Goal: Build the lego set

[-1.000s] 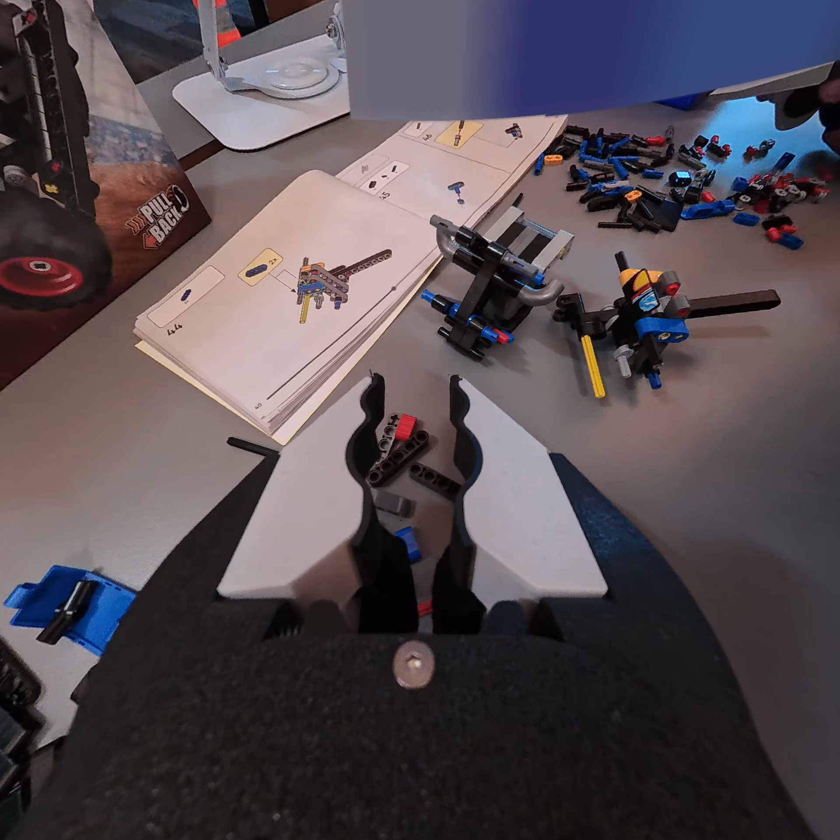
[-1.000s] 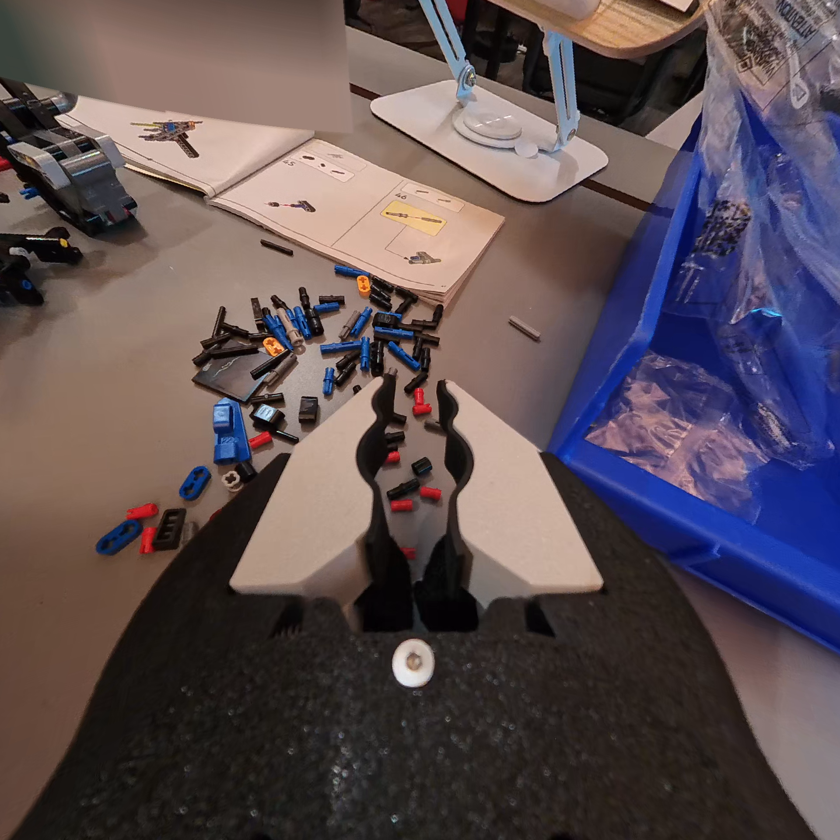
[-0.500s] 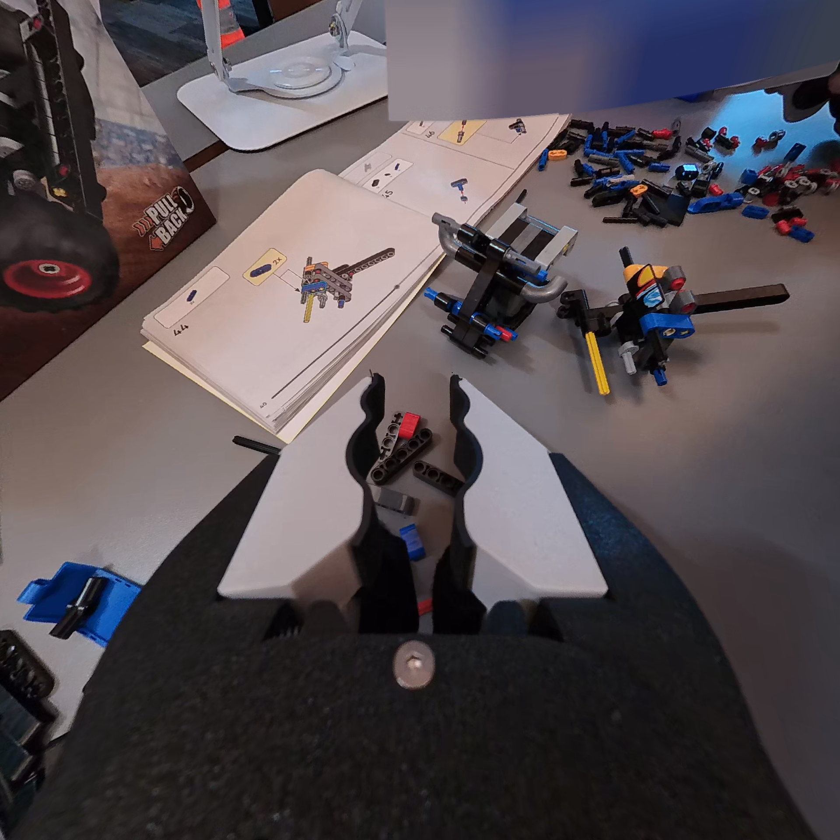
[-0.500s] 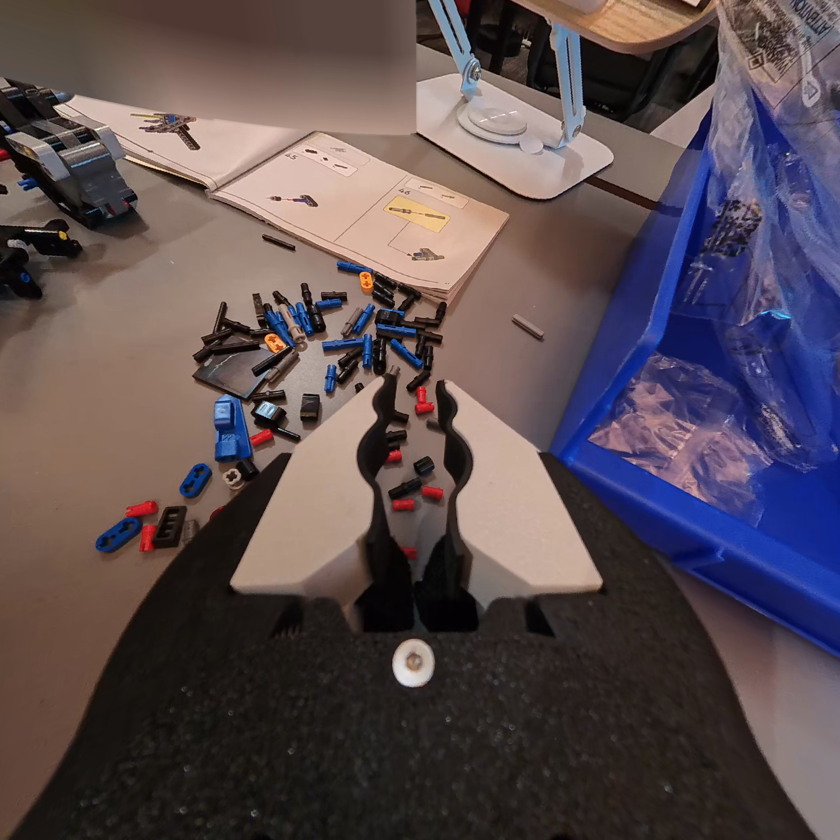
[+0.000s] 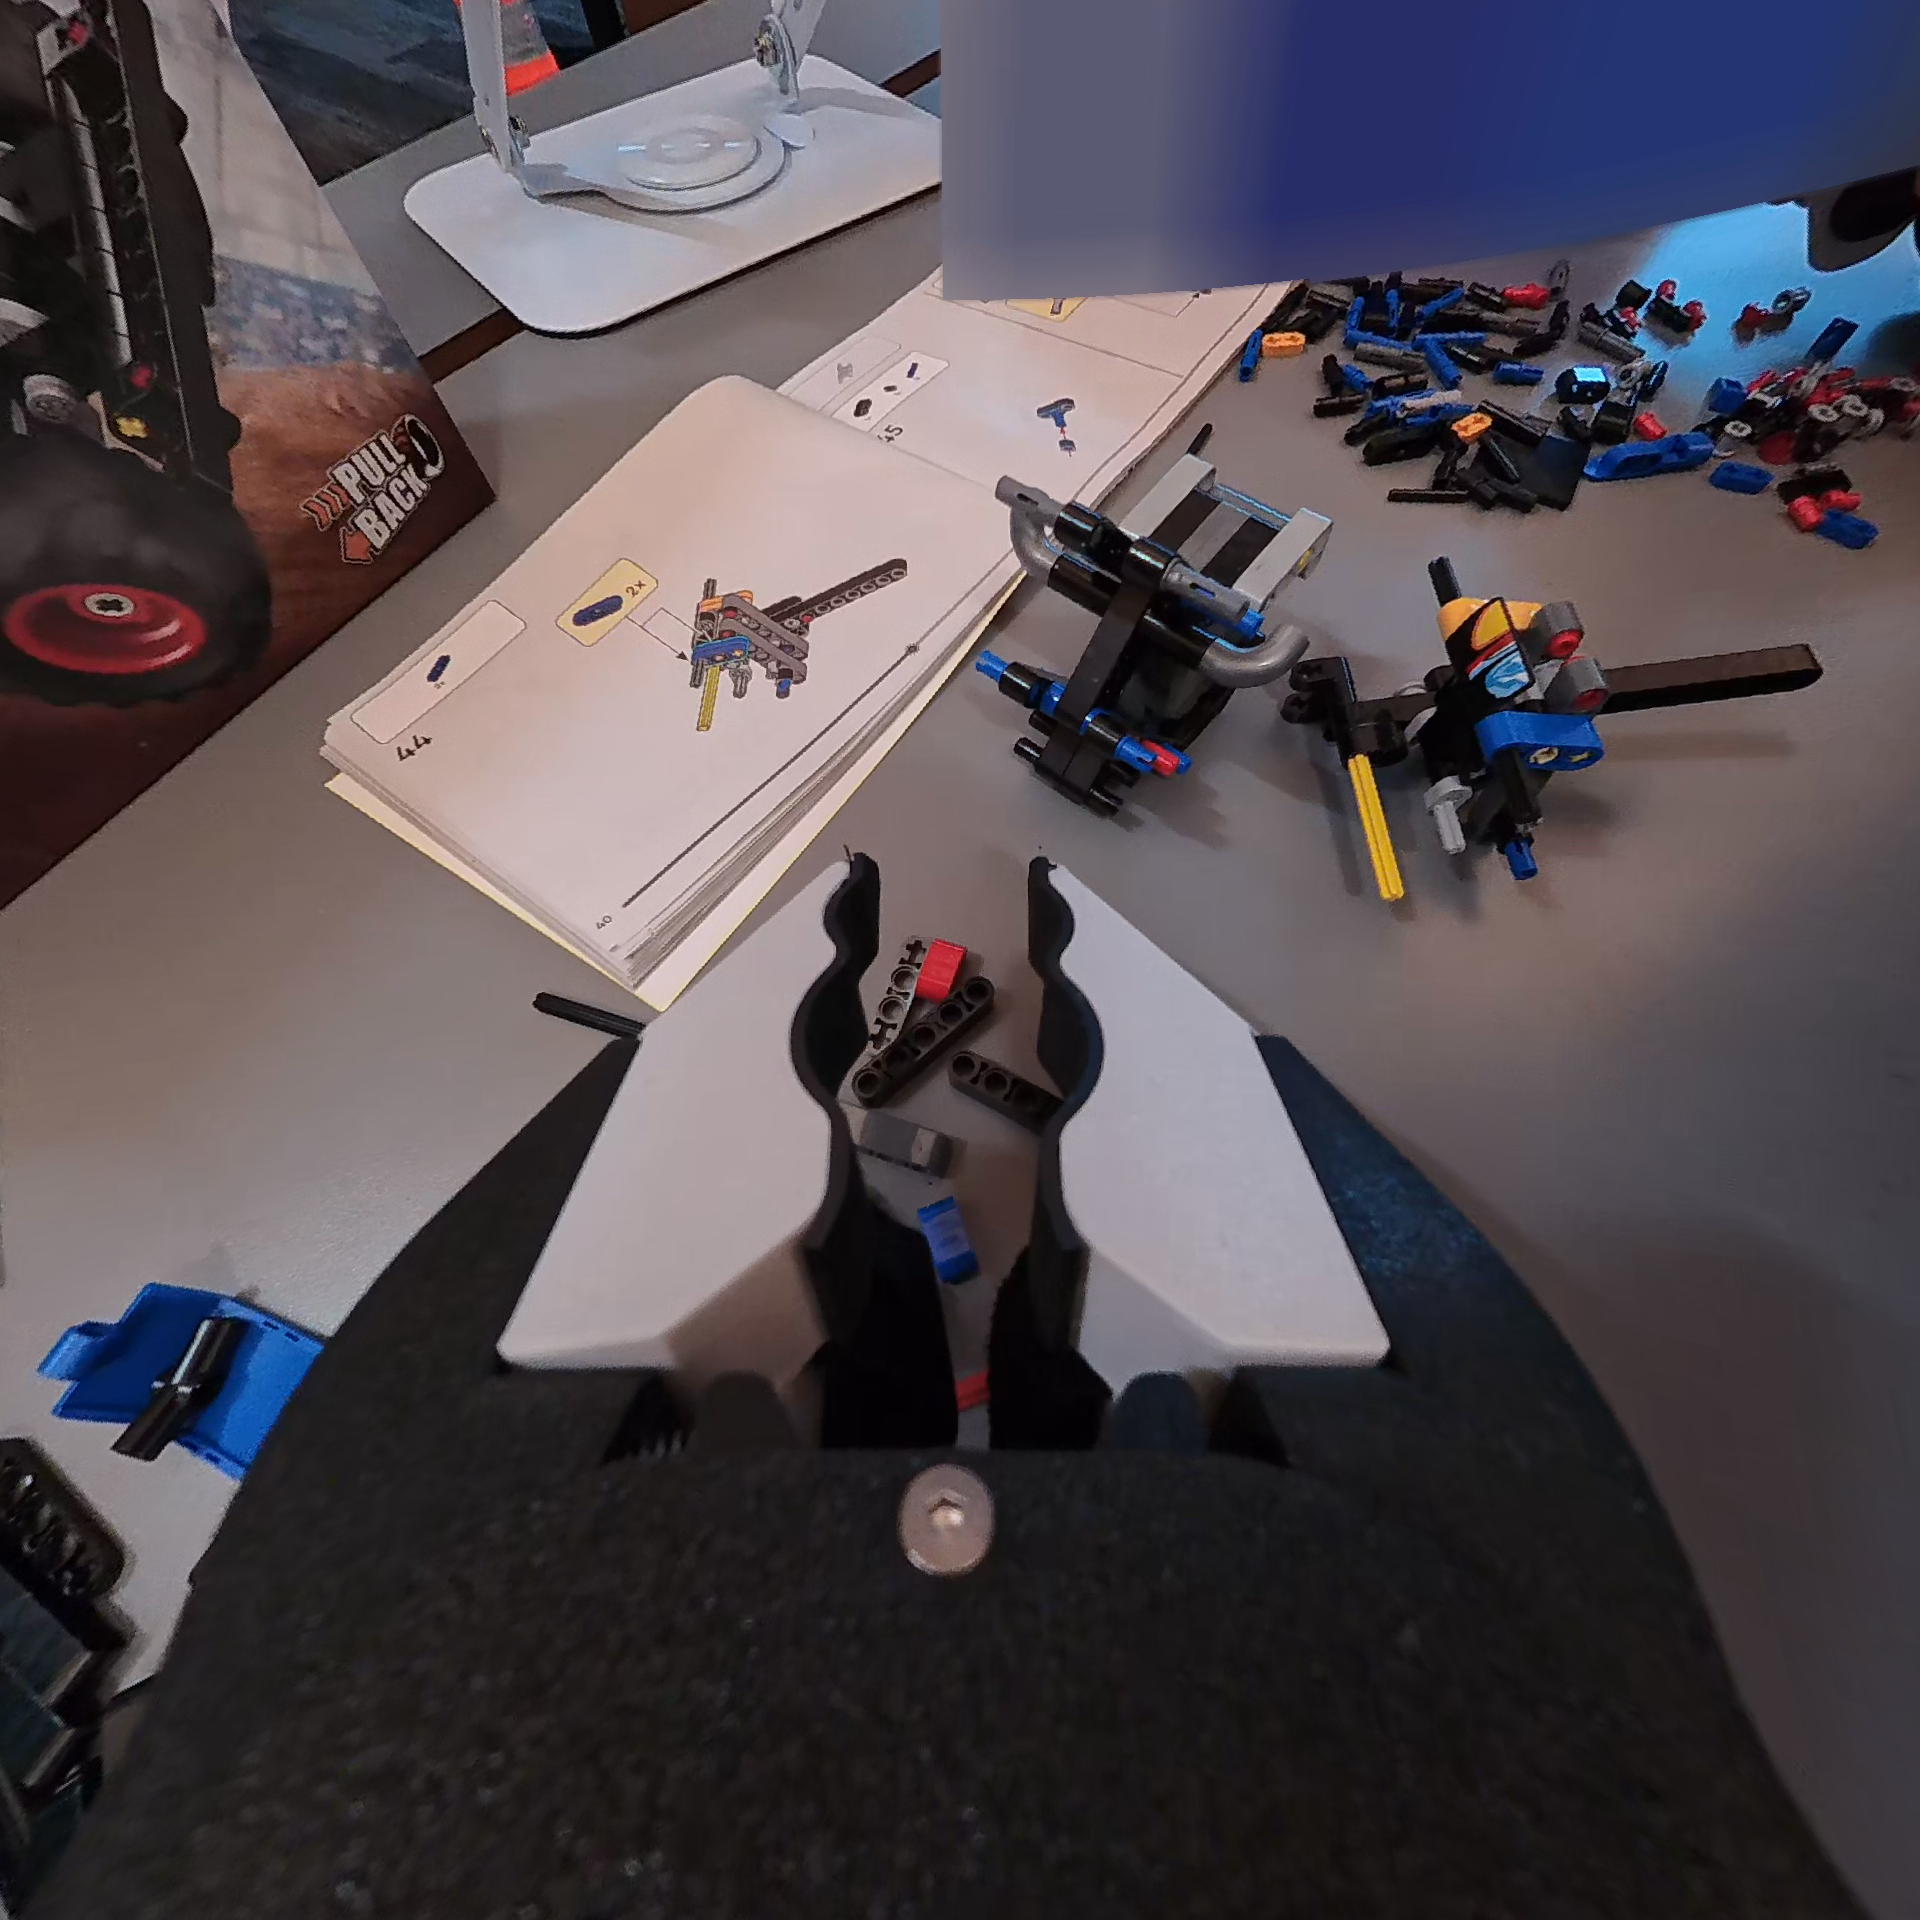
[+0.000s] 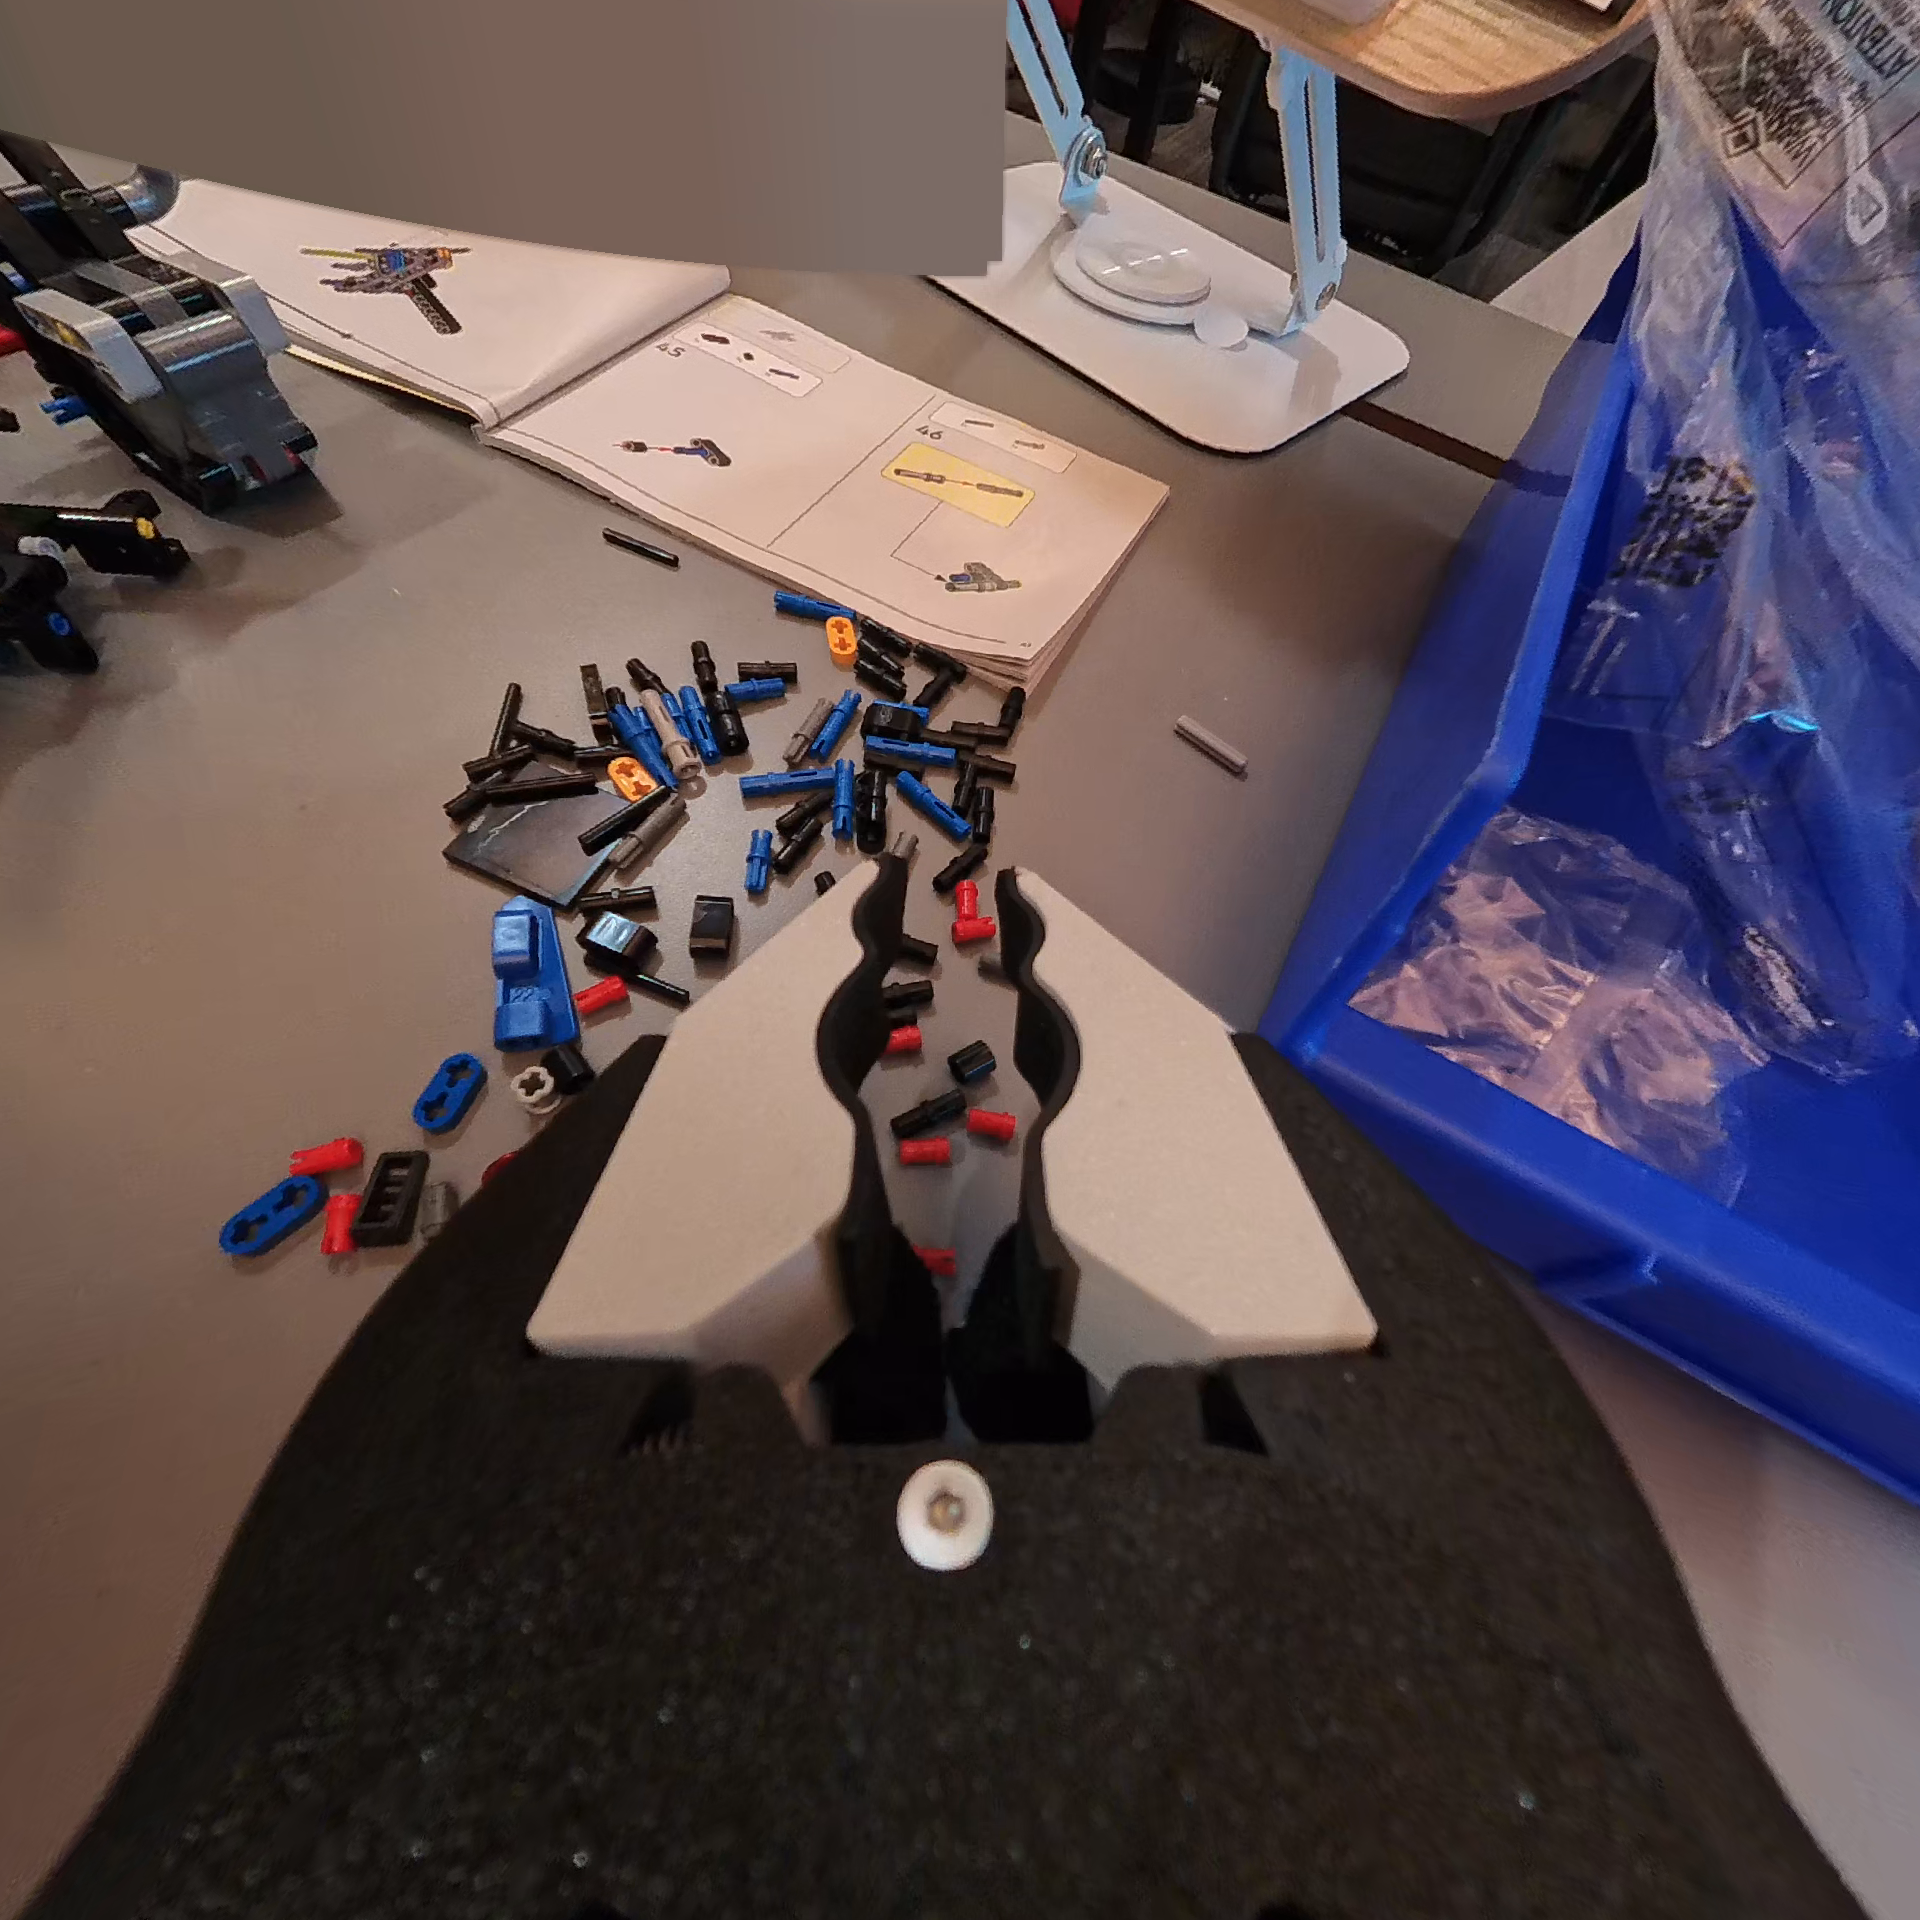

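Observation:
My left gripper (image 5: 945,883) is open and empty above a few loose parts: dark beams (image 5: 925,1039) and a red piece (image 5: 943,964). Beyond it stand a black-and-grey sub-assembly (image 5: 1143,634) and a smaller one with a yellow axle (image 5: 1496,717). The open instruction booklet (image 5: 675,665) lies to the left. My right gripper (image 6: 951,883) is open and empty over a scatter of small blue, black and red pins (image 6: 790,748). The booklet (image 6: 831,468) and the black-and-grey sub-assembly (image 6: 156,343) also show in the right wrist view.
The set's box (image 5: 156,416) stands at far left. A white lamp base (image 5: 665,177) sits behind the booklet. A blue bin (image 6: 1662,1091) with clear plastic bags (image 6: 1787,520) stands close on the right. A blue panel piece (image 5: 177,1371) lies at lower left. Tip to tip, the grippers are about 35 cm apart. About 4 cm separates my left fingertips from the red piece (image 5: 943,964).
Both grippers have drifted slightly: the left view shifted so the table contents slid right and up, the right view so they slid right. Jaws stay open; nothing was picked up.

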### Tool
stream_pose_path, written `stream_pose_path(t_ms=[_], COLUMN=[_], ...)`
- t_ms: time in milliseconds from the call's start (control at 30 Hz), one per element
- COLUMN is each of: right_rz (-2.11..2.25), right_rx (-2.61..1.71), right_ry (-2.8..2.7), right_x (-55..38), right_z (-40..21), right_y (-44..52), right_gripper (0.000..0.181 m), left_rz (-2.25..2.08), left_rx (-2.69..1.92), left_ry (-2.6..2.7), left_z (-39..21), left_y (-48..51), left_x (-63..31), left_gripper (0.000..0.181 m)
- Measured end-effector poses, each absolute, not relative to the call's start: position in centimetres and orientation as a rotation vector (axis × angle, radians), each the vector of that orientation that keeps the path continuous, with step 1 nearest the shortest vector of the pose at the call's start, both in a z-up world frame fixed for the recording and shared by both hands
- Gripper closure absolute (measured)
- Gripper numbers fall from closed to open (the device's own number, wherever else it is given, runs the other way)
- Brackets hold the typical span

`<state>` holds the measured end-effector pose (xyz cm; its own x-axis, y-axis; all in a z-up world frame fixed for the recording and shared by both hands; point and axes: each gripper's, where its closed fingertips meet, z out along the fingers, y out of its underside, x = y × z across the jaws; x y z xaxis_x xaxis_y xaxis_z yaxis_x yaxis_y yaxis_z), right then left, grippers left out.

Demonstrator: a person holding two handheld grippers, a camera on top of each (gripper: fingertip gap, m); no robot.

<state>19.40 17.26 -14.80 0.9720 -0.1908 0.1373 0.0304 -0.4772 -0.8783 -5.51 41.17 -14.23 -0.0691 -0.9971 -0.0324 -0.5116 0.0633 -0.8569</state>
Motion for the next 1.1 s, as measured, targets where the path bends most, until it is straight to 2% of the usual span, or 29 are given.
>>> stream_pose_path(t_ms=[667, 867, 1100], right_rz=[-0.29, -0.307, -0.264], right_rx=[-2.042, -2.152, -2.232], right_ry=[0.211, 0.274, 0.181], right_x=[19.4, 19.0, 19.4], right_z=[-13.9, -16.1, -16.6], right_y=[14.7, 11.2, 13.2], right_gripper=[0.162, 0.162, 0.162], left_rz=[-1.013, -1.039, -0.974], left_rx=[-1.5, -1.508, -1.435], left_ry=[1.642, 1.636, 1.716], left_z=[-12.7, -12.5, -13.1], left_y=[40.4, 39.9, 37.9], left_x=[-5.9, -5.7, -5.5], left_gripper=[0.155, 0.155, 0.155])
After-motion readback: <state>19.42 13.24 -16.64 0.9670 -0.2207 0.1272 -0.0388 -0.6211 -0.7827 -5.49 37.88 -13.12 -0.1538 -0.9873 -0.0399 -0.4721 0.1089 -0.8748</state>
